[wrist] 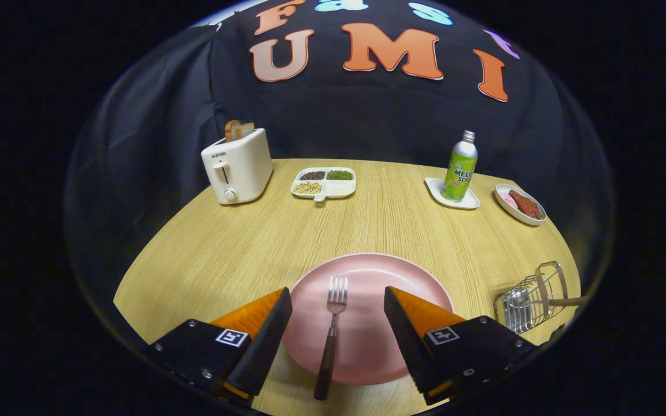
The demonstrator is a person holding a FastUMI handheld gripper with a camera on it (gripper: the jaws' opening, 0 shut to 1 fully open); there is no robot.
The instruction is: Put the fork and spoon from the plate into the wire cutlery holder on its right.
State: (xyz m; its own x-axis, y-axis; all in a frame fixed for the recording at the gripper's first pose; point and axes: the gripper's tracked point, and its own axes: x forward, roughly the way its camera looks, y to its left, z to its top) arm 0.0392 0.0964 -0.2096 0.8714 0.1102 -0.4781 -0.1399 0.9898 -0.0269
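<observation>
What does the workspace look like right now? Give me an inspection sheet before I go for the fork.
Surface: round wooden table, bare in the middle.
Job's things: fork lies on the pink plate, tines away, dark handle past the near rim. Wire cutlery holder stands right of the plate, something shiny inside; cannot tell what. No spoon seen on the plate.
Clutter: toaster with bread, divided bean dish, green bottle on a white tray, small food dish, all at the far edge.
Grippers: gripper open, fingers either side of the fork, not touching it.
Cables: nothing seen.
Surroundings: black cloth wall.
</observation>
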